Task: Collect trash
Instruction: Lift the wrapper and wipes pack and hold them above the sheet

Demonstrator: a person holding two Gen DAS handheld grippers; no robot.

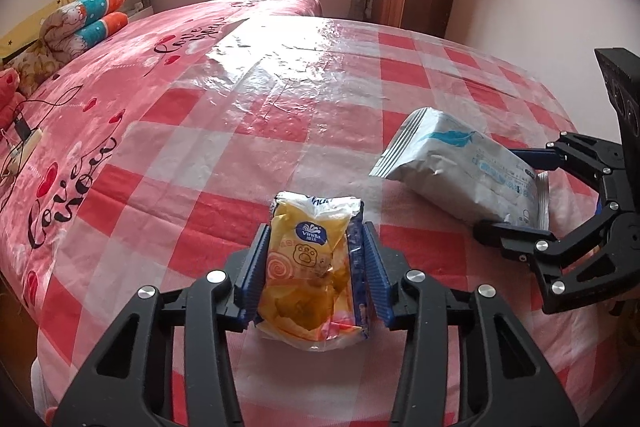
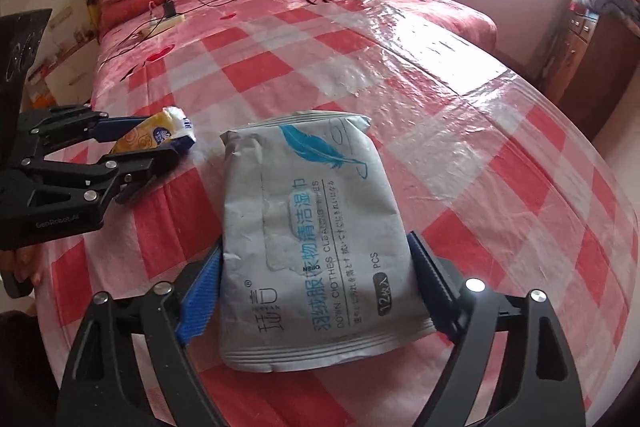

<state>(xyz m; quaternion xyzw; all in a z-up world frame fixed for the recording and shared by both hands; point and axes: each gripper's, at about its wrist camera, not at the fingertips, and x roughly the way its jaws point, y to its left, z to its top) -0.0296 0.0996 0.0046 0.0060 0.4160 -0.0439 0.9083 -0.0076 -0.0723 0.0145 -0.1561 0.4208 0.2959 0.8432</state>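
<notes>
While the left gripper [image 1: 316,263] clamps its blue ribbed pads on a crumpled yellow plastic tissue packet [image 1: 310,267], the right gripper [image 2: 316,291], jaws wide, pinches a grey foil wet-wipe pouch [image 2: 316,227]; both packs sit near the front edge of the red-and-white checked plastic-covered bed [image 1: 280,99], pouch right of packet.

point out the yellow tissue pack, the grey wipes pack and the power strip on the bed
yellow tissue pack [image 1: 310,267], left wrist view, middle of its front
grey wipes pack [image 2: 316,227], right wrist view, printed front face
power strip [image 2: 170,21], right wrist view, its white body
</notes>
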